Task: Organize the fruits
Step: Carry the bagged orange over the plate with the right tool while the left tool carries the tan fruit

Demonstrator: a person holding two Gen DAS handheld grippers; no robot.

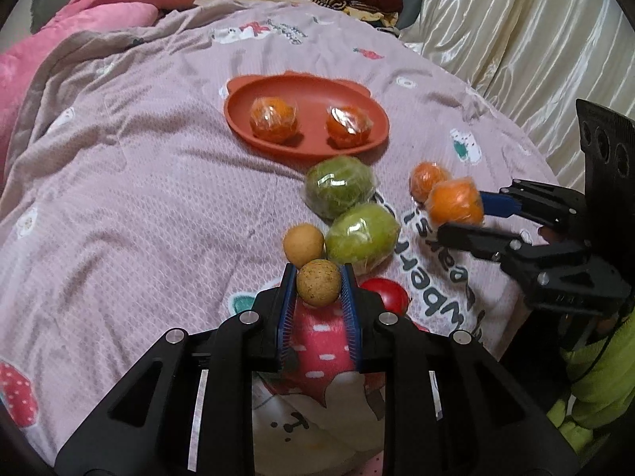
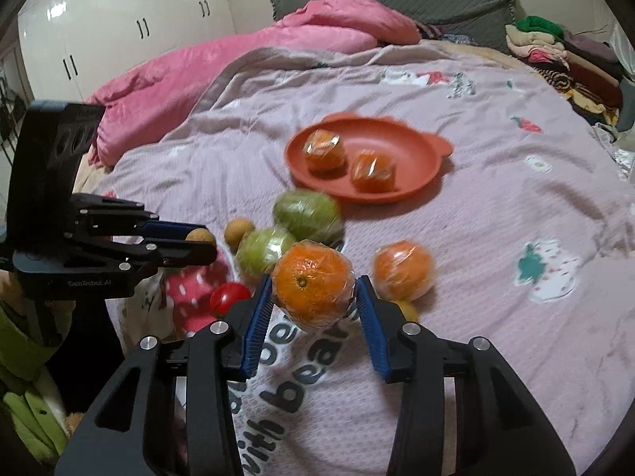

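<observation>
My left gripper [image 1: 318,291] is shut on a small tan round fruit [image 1: 318,282], low over the bedspread; it also shows in the right wrist view [image 2: 201,235]. My right gripper [image 2: 313,297] is shut on a plastic-wrapped orange [image 2: 313,281], lifted above the bed, which also shows in the left wrist view [image 1: 456,202]. An orange-red plate [image 1: 238,113] holds two wrapped oranges [image 1: 273,119] [image 1: 349,125]. Another wrapped orange [image 2: 403,267], two wrapped green fruits [image 1: 339,186] [image 1: 362,232], a second tan fruit [image 1: 303,242] and a red tomato [image 1: 391,295] lie on the bed.
The fruits lie on a mauve printed bedspread [image 1: 139,198]. A pink duvet [image 2: 178,79] is bunched at the far side, folded clothes [image 2: 555,51] are stacked by the headboard, and cream curtains [image 1: 516,39] hang along the bed's right edge.
</observation>
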